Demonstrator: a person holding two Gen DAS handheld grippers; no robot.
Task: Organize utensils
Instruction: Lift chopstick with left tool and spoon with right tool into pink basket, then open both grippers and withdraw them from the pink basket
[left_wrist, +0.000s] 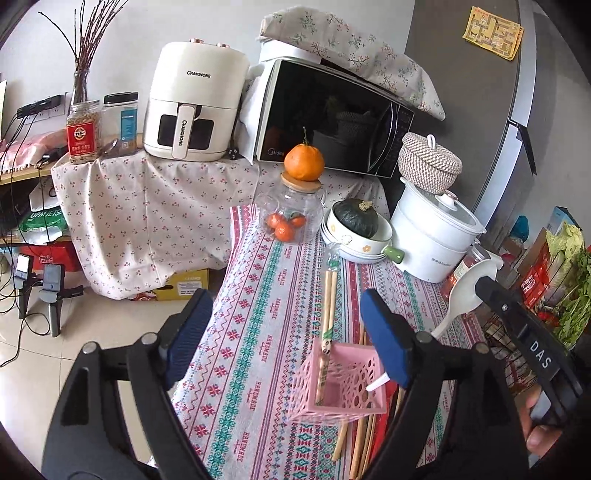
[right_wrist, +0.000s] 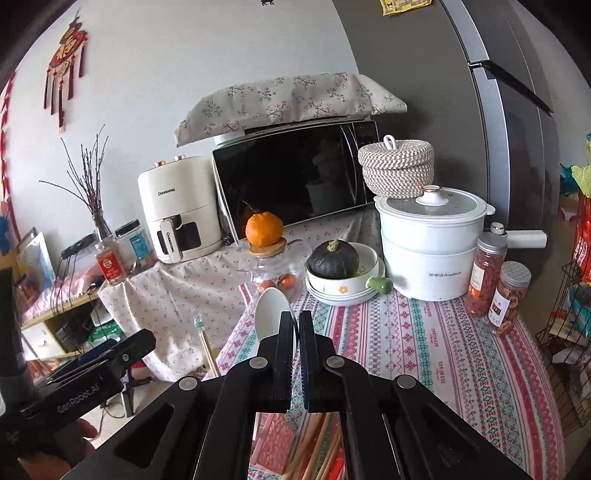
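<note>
One pair of chopsticks stands in the pink basket. More chopsticks lie on the surface at the basket's 6 o'clock, so sorting is partly done. The left claw gapes wide, empty. The right claw is clamped on a white spoon, not yet in the basket. Only the left view shows the basket's inside; only the right shows the two jars at 3 o'clock.

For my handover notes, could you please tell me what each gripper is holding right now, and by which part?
The right gripper is shut on the white spoon, gripping its handle just below the bowl. The left gripper stands open and holds nothing.
</note>
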